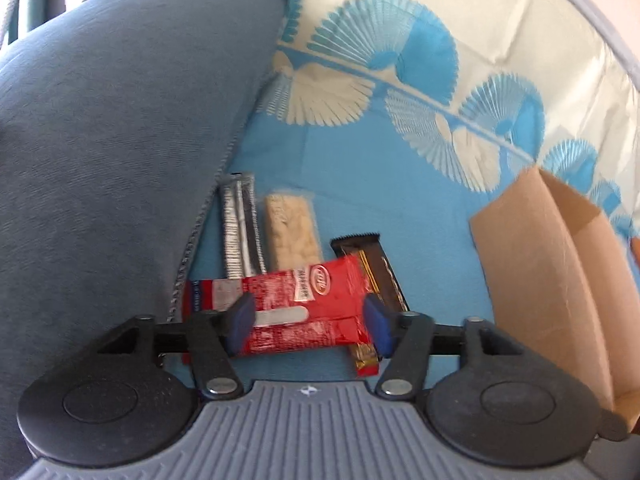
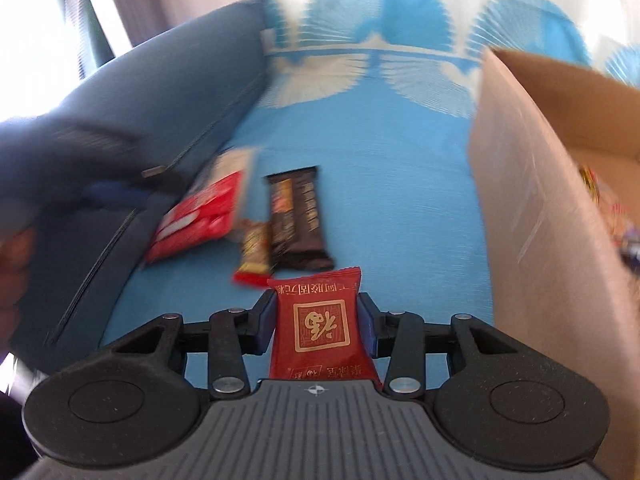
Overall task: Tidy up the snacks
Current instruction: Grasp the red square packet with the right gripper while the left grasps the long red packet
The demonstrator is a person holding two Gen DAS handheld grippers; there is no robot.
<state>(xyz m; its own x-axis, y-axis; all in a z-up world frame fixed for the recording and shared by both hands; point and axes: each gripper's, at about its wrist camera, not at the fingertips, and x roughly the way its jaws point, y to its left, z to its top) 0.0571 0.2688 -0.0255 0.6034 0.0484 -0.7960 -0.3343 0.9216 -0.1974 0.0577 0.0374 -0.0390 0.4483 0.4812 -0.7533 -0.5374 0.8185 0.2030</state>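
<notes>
My left gripper is shut on a long red snack packet, held crosswise just above the blue cloth. Beyond it lie a silver stick packet, a pale cereal bar, a dark chocolate bar and a small gold-red candy. My right gripper is shut on a red packet with gold characters. In the right wrist view the left gripper shows blurred at left with the long red packet, beside the dark chocolate bar and the gold-red candy.
A cardboard box stands at the right, with some wrapped snacks inside. A blue-grey cushion borders the cloth at left. The blue cloth with fan patterns covers the surface.
</notes>
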